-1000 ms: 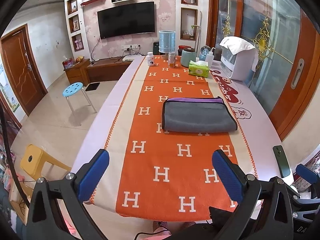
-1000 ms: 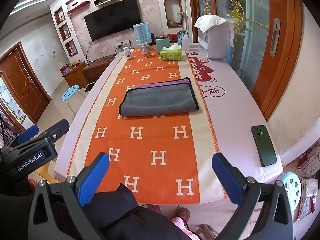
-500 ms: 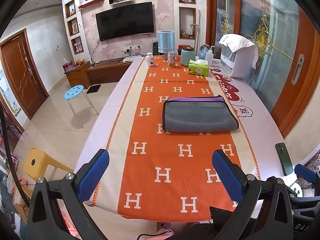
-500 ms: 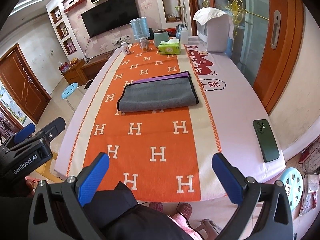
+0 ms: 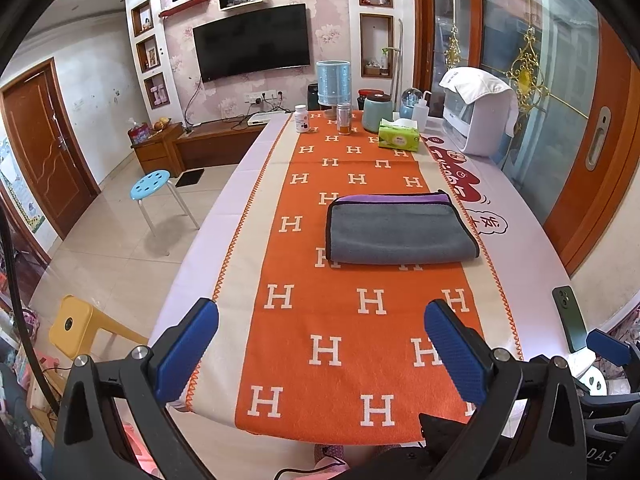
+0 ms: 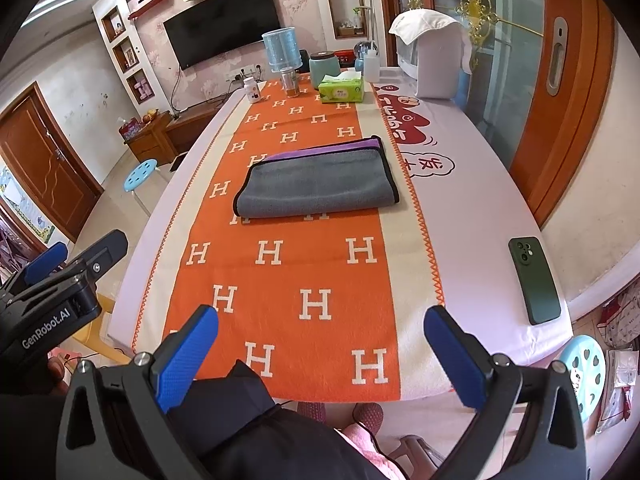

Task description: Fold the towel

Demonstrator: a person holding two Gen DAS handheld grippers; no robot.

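A grey towel (image 5: pixel 400 234) with a purple inner side and black trim lies folded flat on the orange H-patterned runner (image 5: pixel 352 332) in the middle of the table; it also shows in the right wrist view (image 6: pixel 316 184). My left gripper (image 5: pixel 320 344) is open and empty, held back over the table's near edge, well short of the towel. My right gripper (image 6: pixel 320 354) is open and empty too, above the near edge. The left gripper's body (image 6: pixel 56 292) shows at the left of the right wrist view.
A dark green phone (image 6: pixel 534 280) lies near the table's right front edge. At the far end stand a tissue box (image 5: pixel 400 136), jars, a bottle and a white appliance (image 5: pixel 476 116). Stools (image 5: pixel 154 184) stand on the floor to the left.
Both grippers have drawn back and risen slightly from the table. The towel has not moved. Both stay open.
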